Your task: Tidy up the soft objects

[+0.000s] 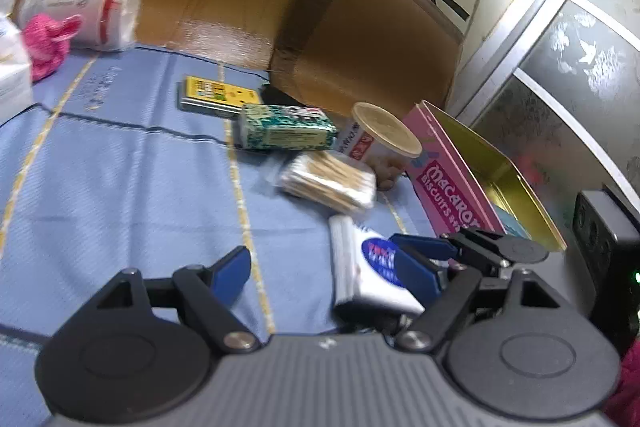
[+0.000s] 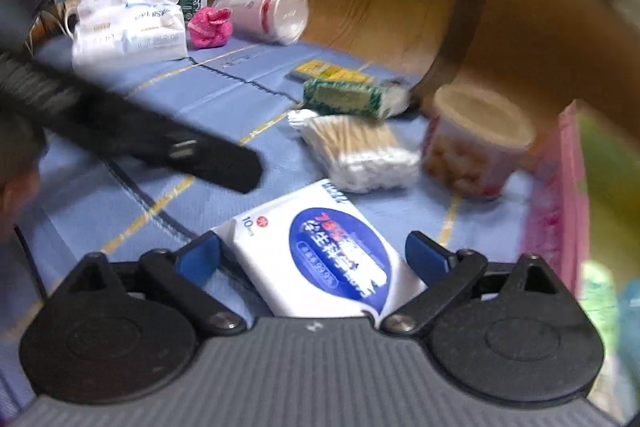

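Centrally, the white wipes packet with the blue oval label lies flat on the blue-clothed tabletop, between the blue fingers of the right claw. Those fingers stand apart, one on each side of the packet; whether either pad touches it cannot be told. Judged from this straddle, a grasp is being lined up, fingers spread wide because the packet is broad and soft.

From the left wrist view the same packet shows on edge, with the right claw's blue fingers beside it. The left claw is also spread, nothing between its fingers, low over the cloth just left of the packet.

Just beyond the packet: a bag of cotton swabs, then a green patterned packet and a yellow flat box. A lidded cup stands right of the swabs. Further right, an open pink biscuit tin with a gold interior, likely the destination, though that is a guess.

At the far edge: a white tissue pack, a pink knitted thing, and a clear bag of cups. Heavy motion blur on the right side.
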Demonstrator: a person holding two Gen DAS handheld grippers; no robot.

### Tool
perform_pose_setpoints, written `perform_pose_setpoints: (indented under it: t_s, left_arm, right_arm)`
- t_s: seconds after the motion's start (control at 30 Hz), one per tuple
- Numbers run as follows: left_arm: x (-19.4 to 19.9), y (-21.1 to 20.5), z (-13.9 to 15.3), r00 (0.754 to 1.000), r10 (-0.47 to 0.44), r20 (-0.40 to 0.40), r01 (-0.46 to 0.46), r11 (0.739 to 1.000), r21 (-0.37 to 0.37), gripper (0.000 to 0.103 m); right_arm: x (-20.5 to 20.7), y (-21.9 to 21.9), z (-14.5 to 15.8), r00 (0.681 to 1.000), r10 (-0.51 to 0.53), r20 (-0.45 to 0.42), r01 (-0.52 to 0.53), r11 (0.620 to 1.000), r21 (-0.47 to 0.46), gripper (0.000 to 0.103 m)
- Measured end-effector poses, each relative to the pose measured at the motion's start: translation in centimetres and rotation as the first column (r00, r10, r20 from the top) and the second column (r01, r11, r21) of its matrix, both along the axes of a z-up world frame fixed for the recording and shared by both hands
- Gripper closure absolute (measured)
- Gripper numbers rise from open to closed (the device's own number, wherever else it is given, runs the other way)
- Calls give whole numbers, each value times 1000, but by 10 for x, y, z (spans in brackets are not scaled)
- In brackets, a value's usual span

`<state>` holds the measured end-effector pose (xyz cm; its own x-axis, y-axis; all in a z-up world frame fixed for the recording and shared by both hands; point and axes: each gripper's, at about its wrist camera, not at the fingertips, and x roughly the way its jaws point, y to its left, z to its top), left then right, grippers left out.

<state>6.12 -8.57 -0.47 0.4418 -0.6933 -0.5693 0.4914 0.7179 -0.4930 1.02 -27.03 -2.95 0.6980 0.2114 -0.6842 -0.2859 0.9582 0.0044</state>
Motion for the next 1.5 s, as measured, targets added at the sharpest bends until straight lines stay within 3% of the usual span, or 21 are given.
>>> perform_pose_setpoints:
  t_s: [0.13,0.27,0.43,0.63,0.9,1.07,1.13,1.17,1.2,1.23,1.27,1.3,1.37,1.5]
  left_arm:
    - [-2,15,-3,1000,12,-8,-12,1000,-6,22]
    - [-2,21,-5,1000,19,-17,-19,1000,-4,22]
    - [-10,33,-3,1000,15,-3,-15,1000,1,22]
    - [-20,30,-5,1000,-28,-11,28,1000,-1,22]
    - [-33,-2,-4,995,-92,33,89,993,78,22]
    - [-29,-10,-4,993,-109,45,104,990,92,22]
    - [-27,-15,-6,992,-115,57,109,989,98,31]
    - [-28,-17,-7,991,-122,60,115,988,103,35]
    - [-29,-19,-7,988,-143,51,137,985,102,43]
    - [-31,-20,-7,987,-151,48,145,984,101,45]
    - [-34,-21,-8,986,-156,50,150,983,110,45]
    - [-37,-20,-7,987,-150,60,142,983,119,46]
    - [-40,-16,-3,991,-122,51,117,989,87,46]
    - [-50,-13,29,983,-113,143,106,993,57,46]
  right_arm:
    - [-15,16,-2,998,-35,46,34,999,19,19]
    - [-40,58,-5,989,71,130,-79,995,59,19]
    - [-65,72,-8,974,79,212,-69,996,-53,6]
    - [-91,45,-9,985,20,174,-23,1000,15,1]
    - [-105,47,-8,975,8,221,2,999,-46,2]
    - [-104,25,-10,983,-72,166,69,997,28,2]
    - [-102,24,-11,987,-81,142,75,996,46,3]
    - [-102,26,-12,987,-75,142,69,997,44,5]
    - [-102,28,-12,986,-66,150,60,997,43,13]
    - [-103,28,-11,984,-59,165,52,997,48,23]
    - [-104,30,-11,982,-67,174,59,997,49,39]
    - [-104,30,-10,980,-79,181,71,996,47,46]
    - [-104,30,-10,980,-84,180,74,995,65,50]
    - [-110,30,0,967,-95,238,75,993,92,51]
